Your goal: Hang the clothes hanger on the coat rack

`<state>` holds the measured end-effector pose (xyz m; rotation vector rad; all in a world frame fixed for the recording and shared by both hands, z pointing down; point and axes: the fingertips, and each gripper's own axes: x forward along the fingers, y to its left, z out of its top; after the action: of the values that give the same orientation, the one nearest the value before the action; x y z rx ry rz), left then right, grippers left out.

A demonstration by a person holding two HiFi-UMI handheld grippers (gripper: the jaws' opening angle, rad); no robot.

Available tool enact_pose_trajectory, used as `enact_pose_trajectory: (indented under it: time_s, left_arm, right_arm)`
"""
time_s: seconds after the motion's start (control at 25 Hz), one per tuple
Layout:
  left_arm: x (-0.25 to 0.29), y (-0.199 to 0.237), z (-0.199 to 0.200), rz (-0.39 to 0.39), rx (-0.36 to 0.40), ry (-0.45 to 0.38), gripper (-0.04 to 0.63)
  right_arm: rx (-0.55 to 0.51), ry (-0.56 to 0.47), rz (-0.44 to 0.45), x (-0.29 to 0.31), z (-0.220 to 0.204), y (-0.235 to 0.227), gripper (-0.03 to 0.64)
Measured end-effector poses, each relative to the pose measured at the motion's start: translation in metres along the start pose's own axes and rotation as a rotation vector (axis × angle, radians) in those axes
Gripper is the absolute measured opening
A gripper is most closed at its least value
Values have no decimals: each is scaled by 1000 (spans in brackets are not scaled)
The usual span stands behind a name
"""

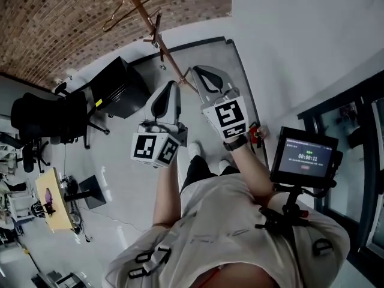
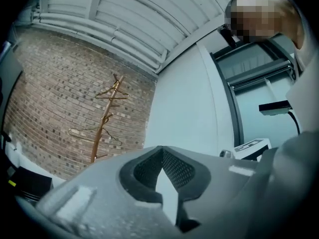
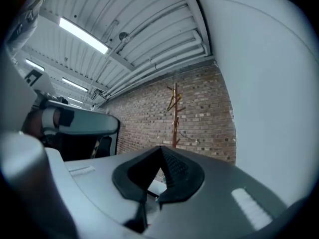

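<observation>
The wooden coat rack (image 1: 157, 38) stands ahead of me against the brick wall, and a thin wire clothes hanger (image 1: 133, 6) hangs on its pegs. In the left gripper view the coat rack (image 2: 103, 121) carries the hanger (image 2: 93, 136) on a lower peg. It is small and far off in the right gripper view, where the rack (image 3: 175, 118) stands by the white wall. My left gripper (image 1: 168, 96) and right gripper (image 1: 204, 75) are raised side by side short of the rack, pointing at it. Both are shut, jaws meeting at the tips, with nothing between them (image 2: 162, 151) (image 3: 160, 151).
A black cabinet (image 1: 117, 89) sits left of the rack's base, and a black office chair (image 1: 49, 116) further left. A desk with clutter (image 1: 51, 200) is at lower left. A small monitor on a stand (image 1: 305, 156) is at my right, near dark window frames.
</observation>
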<state>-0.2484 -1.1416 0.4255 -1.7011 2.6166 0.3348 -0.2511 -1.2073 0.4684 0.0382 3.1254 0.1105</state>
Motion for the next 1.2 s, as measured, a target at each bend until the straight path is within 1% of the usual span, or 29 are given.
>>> enact_pose_trajectory:
  time_s: [0.12, 0.16, 0.2, 0.28, 0.32, 0.36, 0.44, 0.56, 0.68, 0.84, 1.0, 1.2]
  left_arm:
    - [-16, -2, 7, 43, 24, -20, 0]
    - [-20, -1, 7, 37, 17, -17, 0]
    - [-25, -2, 9, 11, 1, -13, 0]
    - [-38, -8, 15, -63, -26, -12, 0]
    - [-45, -10, 20, -87, -22, -13, 0]
    - [-52, -11, 24, -95, -7, -11, 0]
    - [-63, -6, 29, -63, 27, -8, 0]
    - [-70, 14, 27, 42, 64, -26, 0]
    - [-73, 28, 24, 103, 68, -33, 2]
    - [-74, 30, 30, 104, 62, -33, 0]
    - [-70, 31, 26, 93, 41, -14, 0]
    - [-68, 33, 22, 92, 35, -15, 0]
  right_arm:
    - [-60, -37, -10, -20, 28, 10, 2]
    - [-72, -43, -19, -23, 34, 14, 2]
    - [-79, -45, -26, -25, 39, 21, 3]
    - [-87, -41, -30, -25, 44, 39, 3]
    - [-93, -38, -29, -23, 46, 48, 3]
    - [-98, -35, -25, -22, 49, 57, 3]
    - [-102, -35, -5, -20, 52, 73, 3]
    - [-102, -39, 17, -19, 51, 84, 3]
    - [-107, -34, 18, -18, 47, 85, 3]
    - [-116, -24, 25, -13, 53, 89, 3]
    - [-134, -17, 32, -11, 54, 94, 3]
    - [-160, -16, 12, -11, 53, 90, 5]
